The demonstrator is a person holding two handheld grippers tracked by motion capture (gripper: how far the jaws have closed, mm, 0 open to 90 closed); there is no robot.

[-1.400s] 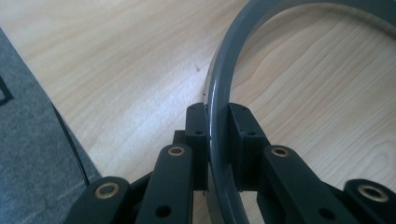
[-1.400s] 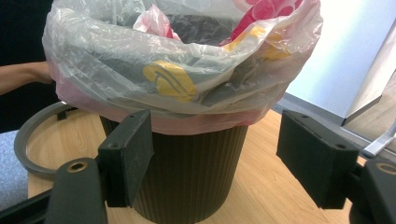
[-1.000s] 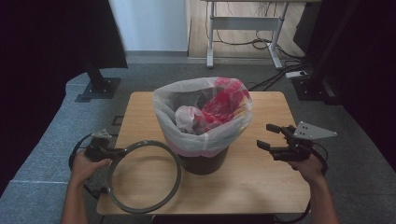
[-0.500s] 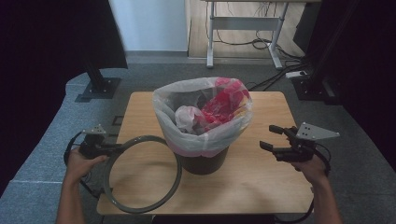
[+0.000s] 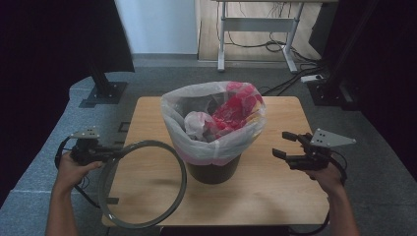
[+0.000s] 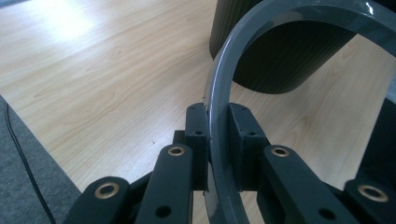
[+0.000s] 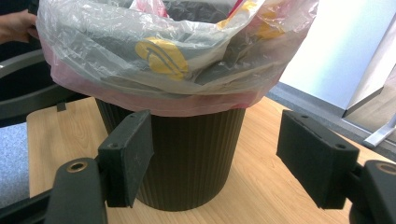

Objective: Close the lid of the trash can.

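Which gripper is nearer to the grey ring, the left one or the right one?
Left. The left gripper is shut on the grey ring, holding its rim. The right gripper is open on the far side of the bin, apart from the ring.

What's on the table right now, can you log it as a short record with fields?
surface: wooden table
bin: dark ribbed bin, upright at table centre
liner: plastic bag folded over the bin's rim
ring: grey ring left of the bin, tilted
left gripper: clamped on the ring's edge
right gripper: open, right of the bin, holding nothing
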